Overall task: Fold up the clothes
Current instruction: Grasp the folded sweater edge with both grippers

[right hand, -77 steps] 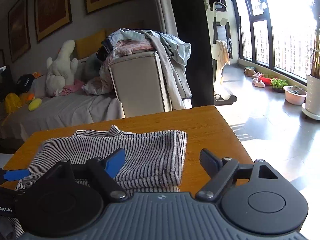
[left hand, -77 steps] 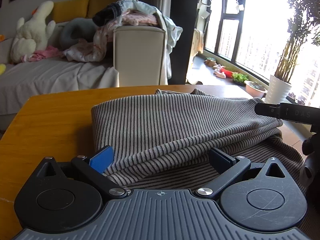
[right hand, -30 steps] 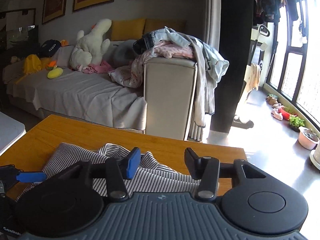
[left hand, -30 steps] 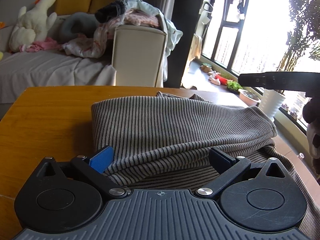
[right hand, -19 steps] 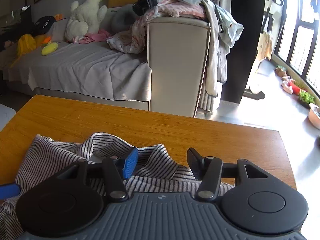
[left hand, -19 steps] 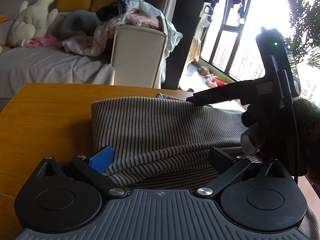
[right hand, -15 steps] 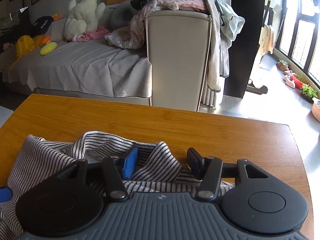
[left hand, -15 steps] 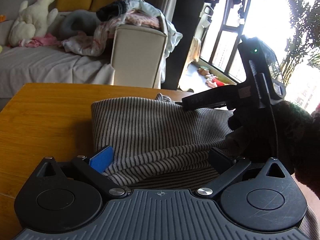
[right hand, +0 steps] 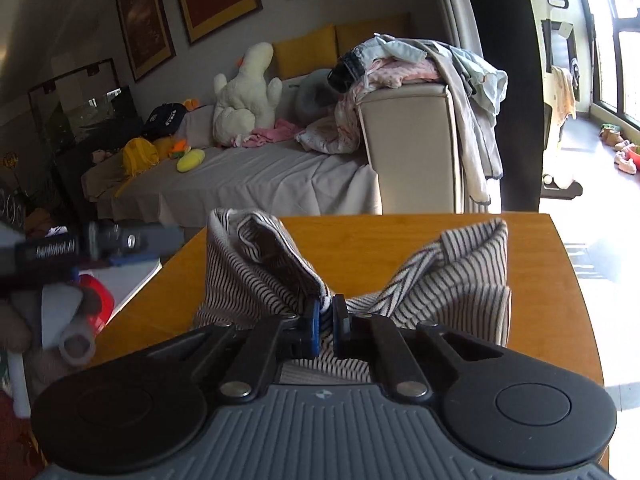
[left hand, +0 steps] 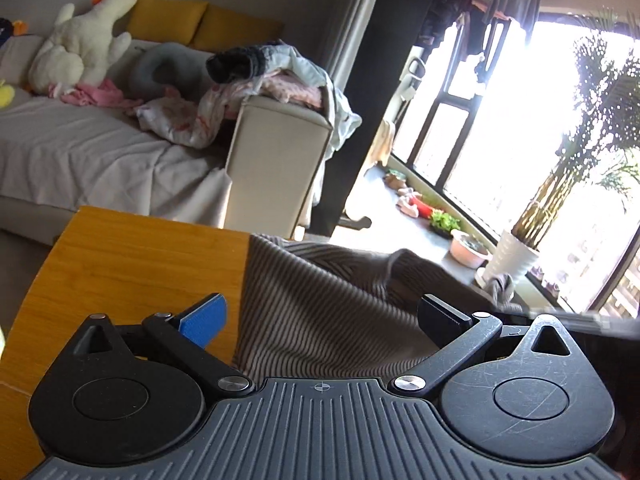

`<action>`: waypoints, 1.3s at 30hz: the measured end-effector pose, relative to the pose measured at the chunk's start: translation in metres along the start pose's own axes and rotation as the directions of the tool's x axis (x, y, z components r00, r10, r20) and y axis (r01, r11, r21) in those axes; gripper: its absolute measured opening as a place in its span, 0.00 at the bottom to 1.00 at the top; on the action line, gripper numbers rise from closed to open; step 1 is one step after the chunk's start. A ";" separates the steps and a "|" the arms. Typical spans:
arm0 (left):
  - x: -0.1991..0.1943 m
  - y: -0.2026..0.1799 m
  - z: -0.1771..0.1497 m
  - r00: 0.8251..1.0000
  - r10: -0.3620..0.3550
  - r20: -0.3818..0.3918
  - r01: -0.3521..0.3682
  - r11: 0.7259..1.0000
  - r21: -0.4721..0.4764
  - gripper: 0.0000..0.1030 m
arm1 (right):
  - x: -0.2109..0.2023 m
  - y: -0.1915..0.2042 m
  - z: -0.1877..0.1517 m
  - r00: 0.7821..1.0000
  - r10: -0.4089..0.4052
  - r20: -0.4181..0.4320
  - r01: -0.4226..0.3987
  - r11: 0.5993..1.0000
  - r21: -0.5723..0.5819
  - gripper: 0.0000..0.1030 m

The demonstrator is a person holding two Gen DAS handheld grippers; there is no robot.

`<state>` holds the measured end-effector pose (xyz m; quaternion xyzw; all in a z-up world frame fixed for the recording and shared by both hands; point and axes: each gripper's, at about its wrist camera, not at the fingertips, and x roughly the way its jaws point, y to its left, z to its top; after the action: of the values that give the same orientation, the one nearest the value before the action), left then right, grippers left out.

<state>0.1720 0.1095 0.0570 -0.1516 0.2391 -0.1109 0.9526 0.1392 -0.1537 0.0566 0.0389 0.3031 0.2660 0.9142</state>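
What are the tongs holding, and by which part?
Right tongs pinch the striped shirt at a bunched mid-fold. Left tongs are open, holding nothing.

a white plush duck [right hand: 244,92] sits on the grey sofa [right hand: 260,176]; wooden table [right hand: 384,240] nearer.

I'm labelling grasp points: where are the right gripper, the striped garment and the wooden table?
right gripper [right hand: 326,322]: right wrist view, between its fingertips, shut on cloth.
striped garment [right hand: 256,272]: right wrist view, left raised fold.
wooden table [right hand: 380,248]: right wrist view, bare top beyond garment.
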 end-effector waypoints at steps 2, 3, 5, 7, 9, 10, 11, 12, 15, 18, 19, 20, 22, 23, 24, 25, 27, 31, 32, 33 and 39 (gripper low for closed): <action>-0.009 -0.003 0.002 1.000 0.007 0.026 -0.007 1.000 -0.007 1.00 | -0.004 0.008 -0.019 0.999 -0.005 -0.032 0.004 1.000 -0.020 0.06; -0.011 -0.006 0.002 0.999 0.011 0.031 -0.011 1.000 -0.003 1.00 | -0.006 0.010 -0.026 0.999 -0.012 -0.046 0.011 1.000 -0.025 0.06; -0.013 -0.013 0.000 1.000 0.018 0.022 -0.018 1.000 0.017 1.00 | -0.008 0.015 -0.041 0.997 -0.027 -0.074 0.025 0.999 -0.035 0.06; -0.010 -0.016 -0.007 1.000 0.029 -0.006 -0.028 0.999 0.039 1.00 | -0.019 0.017 -0.043 0.998 -0.030 -0.062 0.027 0.998 -0.051 0.06; -0.006 -0.014 -0.016 0.997 0.037 -0.062 -0.033 0.997 0.067 0.97 | -0.033 0.018 -0.042 0.999 -0.029 -0.040 0.026 0.997 -0.068 0.06; -0.003 -0.013 -0.021 0.995 0.042 -0.090 -0.034 0.996 0.080 0.92 | -0.039 0.018 -0.041 0.999 -0.029 -0.029 0.026 0.997 -0.077 0.08; -0.001 -0.011 -0.026 0.992 0.047 -0.118 -0.036 0.995 0.094 0.79 | -0.046 0.019 -0.041 0.999 -0.028 -0.018 0.026 0.996 -0.086 0.13; 0.001 -0.010 -0.030 0.988 0.052 -0.146 -0.036 0.993 0.108 0.71 | -0.053 0.020 -0.040 1.000 -0.027 -0.007 0.026 0.995 -0.094 0.15; 0.006 -0.004 -0.044 0.972 0.089 -0.218 -0.053 0.985 0.164 0.71 | -0.080 0.010 -0.024 0.993 -0.068 0.095 0.074 0.995 -0.066 0.33; 0.003 0.005 -0.053 0.959 0.129 -0.254 -0.077 0.976 0.204 0.81 | -0.088 -0.008 -0.010 0.975 -0.169 0.145 0.171 0.985 -0.004 0.56; 0.001 0.007 -0.055 0.956 0.138 -0.259 -0.084 0.974 0.210 0.83 | -0.084 -0.016 -0.009 0.976 -0.180 0.123 0.178 0.984 0.029 0.61; -0.002 0.009 -0.054 0.956 0.141 -0.258 -0.087 0.974 0.208 0.84 | -0.077 -0.024 -0.011 0.980 -0.178 0.092 0.173 0.983 0.060 0.62; -0.013 0.014 -0.046 0.961 0.120 -0.248 -0.081 0.983 0.164 0.85 | -0.063 -0.038 -0.017 0.985 -0.172 0.028 0.168 0.979 0.117 0.64; -0.018 0.016 -0.042 0.964 0.109 -0.242 -0.076 0.987 0.139 0.87 | -0.055 -0.042 -0.023 0.985 -0.170 0.000 0.168 0.977 0.133 0.64; -0.022 0.020 -0.037 0.966 0.088 -0.242 -0.065 0.993 0.102 0.88 | -0.047 -0.045 -0.029 0.986 -0.166 -0.025 0.168 0.975 0.147 0.64; -0.025 0.023 -0.032 0.968 0.064 -0.244 -0.051 0.997 0.059 0.89 | -0.038 -0.049 -0.035 0.986 -0.162 -0.049 0.168 0.973 0.161 0.64; -0.016 0.025 -0.030 0.959 0.024 -0.283 -0.022 1.000 0.011 0.89 | -0.027 -0.054 -0.043 0.990 -0.127 -0.062 0.137 0.971 0.195 0.63; 0.011 0.026 -0.032 0.933 -0.034 -0.357 0.021 0.999 -0.041 0.62 | -0.014 -0.058 -0.043 0.996 -0.077 -0.050 0.085 0.977 0.196 0.41; 0.019 0.027 -0.033 0.930 -0.046 -0.366 0.030 0.998 -0.048 0.56 | -0.009 -0.061 -0.042 0.996 -0.069 -0.049 0.077 0.976 0.203 0.36; 0.028 0.027 -0.034 0.926 -0.057 -0.374 0.039 0.998 -0.055 0.52 | -0.004 -0.064 -0.040 0.997 -0.063 -0.046 0.071 0.974 0.213 0.34; 0.078 0.030 -0.009 0.941 -0.042 -0.336 0.030 0.999 -0.039 0.43 | 0.042 -0.086 0.001 0.996 -0.087 0.001 0.084 0.969 0.232 0.23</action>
<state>0.2391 0.1133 0.0058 -0.1508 0.3975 -0.1486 0.8929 0.2084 -0.2057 0.0149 0.1336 0.3284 0.1889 0.9157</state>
